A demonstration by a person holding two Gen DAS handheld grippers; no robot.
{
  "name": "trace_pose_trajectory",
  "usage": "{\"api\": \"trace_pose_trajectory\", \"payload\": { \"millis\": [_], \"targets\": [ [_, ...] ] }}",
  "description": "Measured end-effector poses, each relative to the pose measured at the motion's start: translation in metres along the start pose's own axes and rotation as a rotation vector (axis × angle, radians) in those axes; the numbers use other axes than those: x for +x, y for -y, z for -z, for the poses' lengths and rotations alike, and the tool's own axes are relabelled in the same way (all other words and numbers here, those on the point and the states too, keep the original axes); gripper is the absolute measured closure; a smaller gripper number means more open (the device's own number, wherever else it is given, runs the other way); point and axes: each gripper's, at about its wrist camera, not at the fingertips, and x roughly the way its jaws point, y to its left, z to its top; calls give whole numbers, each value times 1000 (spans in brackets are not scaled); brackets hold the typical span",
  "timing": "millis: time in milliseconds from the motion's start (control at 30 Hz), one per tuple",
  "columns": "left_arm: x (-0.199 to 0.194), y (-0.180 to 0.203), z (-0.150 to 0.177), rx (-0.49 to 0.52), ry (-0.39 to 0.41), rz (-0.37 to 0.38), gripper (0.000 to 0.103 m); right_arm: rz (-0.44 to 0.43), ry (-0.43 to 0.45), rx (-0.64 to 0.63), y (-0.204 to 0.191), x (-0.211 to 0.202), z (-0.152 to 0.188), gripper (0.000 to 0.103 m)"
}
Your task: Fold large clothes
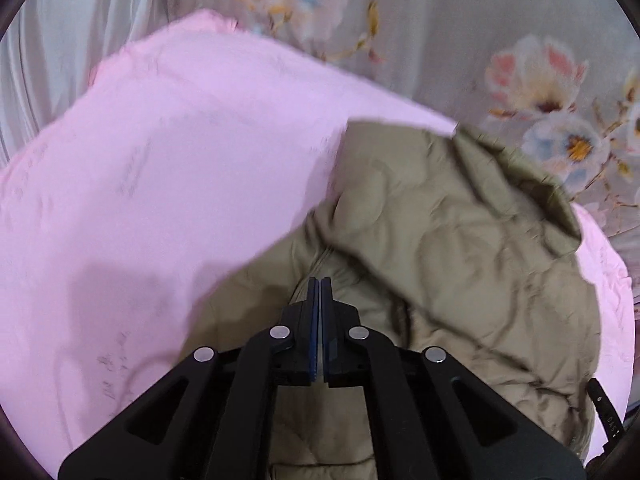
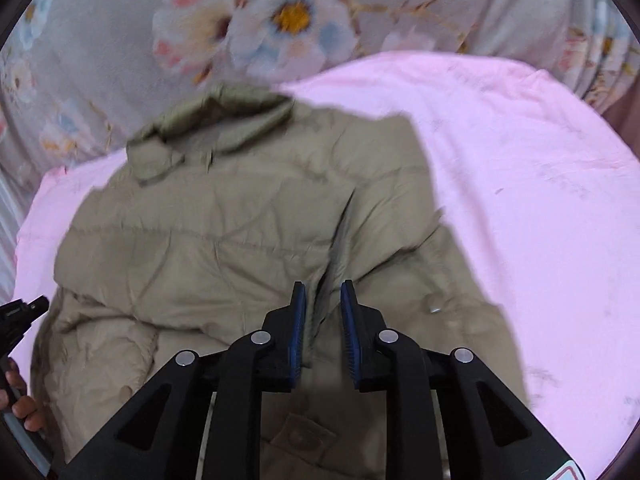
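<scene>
An olive-khaki quilted jacket [image 1: 460, 248] lies on a pink sheet [image 1: 168, 168]. In the left wrist view one part is folded over its body, collar toward the far right. My left gripper [image 1: 320, 284] is shut above the jacket's middle seam; nothing shows between its pads. In the right wrist view the jacket [image 2: 224, 240] lies collar away from me, a sleeve folded across. My right gripper [image 2: 323, 292] is open a little, just over the jacket's centre fold. The left gripper's body [image 2: 20, 316] shows at the left edge, held by a hand.
The pink sheet [image 2: 520, 200] covers a bed with a grey floral cover [image 2: 120, 60] behind it. The floral cover also shows in the left wrist view [image 1: 520, 60]. Pale curtain folds [image 1: 80, 12] hang at the far left.
</scene>
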Motion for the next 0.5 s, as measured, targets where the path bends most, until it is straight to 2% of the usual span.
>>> {"api": "trace_pose_trajectory", "payload": {
  "millis": [67, 167, 200, 267, 400, 500],
  "targets": [
    [-16, 14, -14, 22, 48, 22, 100, 1, 66, 7, -3, -18, -9, 82],
    [-12, 40, -30, 41, 47, 62, 81, -55, 94, -15, -23, -23, -31, 82],
    [-6, 49, -32, 52, 38, 64, 79, -65, 95, -26, -29, -19, -36, 82],
    [12, 66, -30, 71, 1, 78, 79, -67, 93, -84, -49, -8, -42, 82],
    [53, 81, -7, 117, -61, 10, 79, -66, 10, -194, -81, 37, -33, 82],
    [60, 84, 9, 166, -14, -21, 79, -47, -41, -228, -87, 67, -18, 82]
  ]
}}
